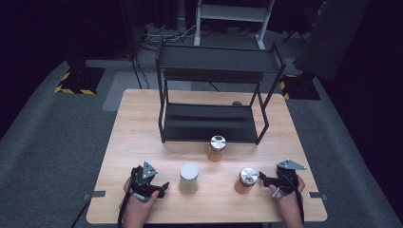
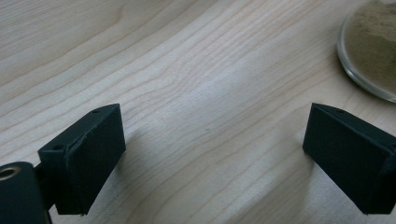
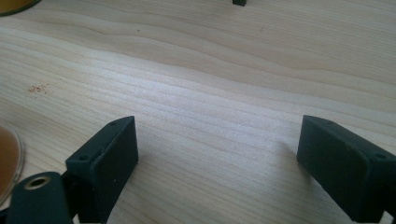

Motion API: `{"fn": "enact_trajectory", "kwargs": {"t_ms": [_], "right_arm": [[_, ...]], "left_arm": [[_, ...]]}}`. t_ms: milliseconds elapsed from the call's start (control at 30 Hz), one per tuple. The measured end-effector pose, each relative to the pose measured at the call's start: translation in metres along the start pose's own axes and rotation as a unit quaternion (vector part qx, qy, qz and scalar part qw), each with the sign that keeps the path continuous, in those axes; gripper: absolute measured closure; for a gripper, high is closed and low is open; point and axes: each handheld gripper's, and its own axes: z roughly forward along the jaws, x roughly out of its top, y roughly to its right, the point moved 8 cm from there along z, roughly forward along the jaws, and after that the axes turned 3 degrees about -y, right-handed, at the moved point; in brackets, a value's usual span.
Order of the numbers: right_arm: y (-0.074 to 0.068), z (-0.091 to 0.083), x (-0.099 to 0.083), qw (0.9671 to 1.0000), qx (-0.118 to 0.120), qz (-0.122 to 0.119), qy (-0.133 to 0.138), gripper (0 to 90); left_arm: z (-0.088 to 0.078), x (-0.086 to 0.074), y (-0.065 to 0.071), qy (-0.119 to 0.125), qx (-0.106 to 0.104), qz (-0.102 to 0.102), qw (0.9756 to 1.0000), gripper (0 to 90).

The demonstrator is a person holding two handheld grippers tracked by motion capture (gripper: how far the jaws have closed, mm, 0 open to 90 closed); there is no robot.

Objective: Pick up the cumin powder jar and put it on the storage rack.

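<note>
high view – left gripper (image 1: 153, 184): rests on the near left of the table (image 1: 138, 123), jaws spread and holding nothing, aimed right toward the white-lidded jar (image 1: 188, 177), which stands upright just beside it
high view – right gripper (image 1: 265, 179): on the near right, jaws spread and holding nothing, aimed left at the silver-lidded jar (image 1: 247, 180), upright and just off its tips
high view – third jar (image 1: 216, 148): farther back, near the front foot of the black rack (image 1: 214, 85), well apart from both hands
left gripper view – jaws: wide apart over bare wood; the glass base of the jar of tan powder (image 2: 371, 46) lies ahead and to the right of the gap, not between the jaws
right gripper view – jaws: wide apart, nothing between; an amber glass edge (image 3: 8, 163) sits at the near left, beside the left jaw
judgement – nearer hand: each hand has its own jar close by, upright, so a level side approach looks right; both need a small swing to centre the jar
</note>
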Motion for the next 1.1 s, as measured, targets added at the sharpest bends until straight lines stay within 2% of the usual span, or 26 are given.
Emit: {"fn": "enact_trajectory", "kwargs": {"t_ms": [200, 333, 467, 567, 667, 700, 733, 833, 933, 1100], "right_arm": [[0.000, 0.000, 0.000, 1.0000, 0.000, 0.000, 0.000, 12.3], [0.000, 0.000, 0.000, 1.0000, 0.002, -0.002, 0.000, 12.3], [0.000, 0.000, 0.000, 1.0000, 0.004, -0.005, 0.000, 12.3], [0.001, 0.000, 0.000, 1.0000, 0.005, -0.006, 0.000, 12.3], [0.001, 0.000, 0.000, 1.0000, 0.006, -0.006, 0.000, 12.3], [0.001, 0.000, 0.000, 1.0000, 0.006, -0.007, 0.000, 12.3], [0.001, 0.000, 0.000, 1.0000, 0.006, -0.007, 0.000, 12.3], [0.000, 0.000, 0.000, 1.0000, 0.007, -0.007, 0.000, 12.3], [0.000, 0.000, 0.000, 1.0000, 0.007, -0.007, 0.000, 12.3], [0.000, 0.000, 0.000, 1.0000, 0.007, -0.007, 0.000, 12.3]], "left_arm": [[0.000, 0.001, 0.002, -0.001, -0.001, -0.003, 1.0000, 5.5], [0.001, 0.002, 0.004, -0.001, 0.006, -0.013, 0.9999, 5.4], [0.002, 0.002, 0.001, -0.001, 0.001, -0.004, 1.0000, 5.4], [0.001, 0.002, 0.000, 0.000, -0.002, -0.007, 1.0000, 5.4], [0.000, -0.001, -0.005, 0.024, -0.019, -0.042, 0.9986, 8.5], [-0.002, -0.003, -0.005, 0.039, -0.025, -0.053, 0.9975, 8.7], [-0.004, -0.003, -0.004, 0.047, -0.023, -0.056, 0.9971, 8.7], [-0.012, 0.000, 0.000, 0.071, -0.017, -0.037, 0.9966, 8.7], [-0.023, 0.005, 0.004, 0.095, -0.022, -0.026, 0.9949, 9.0], [-0.042, 0.012, 0.006, 0.146, -0.030, -0.023, 0.9886, 9.2]]}}
